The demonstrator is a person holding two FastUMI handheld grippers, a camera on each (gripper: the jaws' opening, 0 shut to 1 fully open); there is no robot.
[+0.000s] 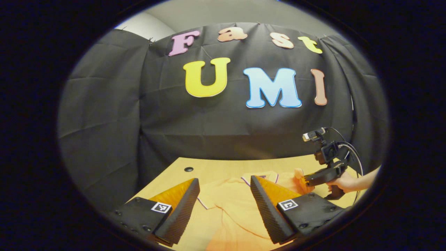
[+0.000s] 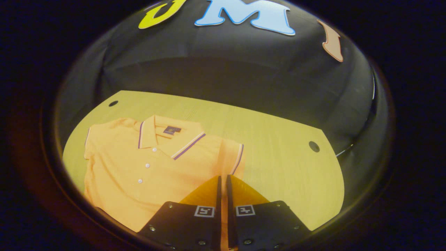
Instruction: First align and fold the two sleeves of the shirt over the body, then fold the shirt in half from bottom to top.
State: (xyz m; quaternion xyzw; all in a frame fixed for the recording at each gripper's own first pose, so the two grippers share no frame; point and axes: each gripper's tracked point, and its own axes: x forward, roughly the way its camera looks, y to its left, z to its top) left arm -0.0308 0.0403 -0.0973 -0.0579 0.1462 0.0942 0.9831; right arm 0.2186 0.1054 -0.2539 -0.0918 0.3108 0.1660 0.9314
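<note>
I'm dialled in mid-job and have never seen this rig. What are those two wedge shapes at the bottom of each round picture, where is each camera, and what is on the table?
The wedges are gripper fingers. A person holds one two-finger gripper in each hand, and a fisheye camera rides on each, looking forward along its own fingers.

In the left gripper view, the left gripper has its fingers spread wide above an orange polo shirt on a wooden table. Farther off, a hand holds the other gripper at the shirt's edge.

In the right gripper view, the right gripper has its fingers nearly together by the shirt's sleeve; whether cloth is pinched I cannot tell. The shirt lies flat, collar toward the black cloth wall.
</note>
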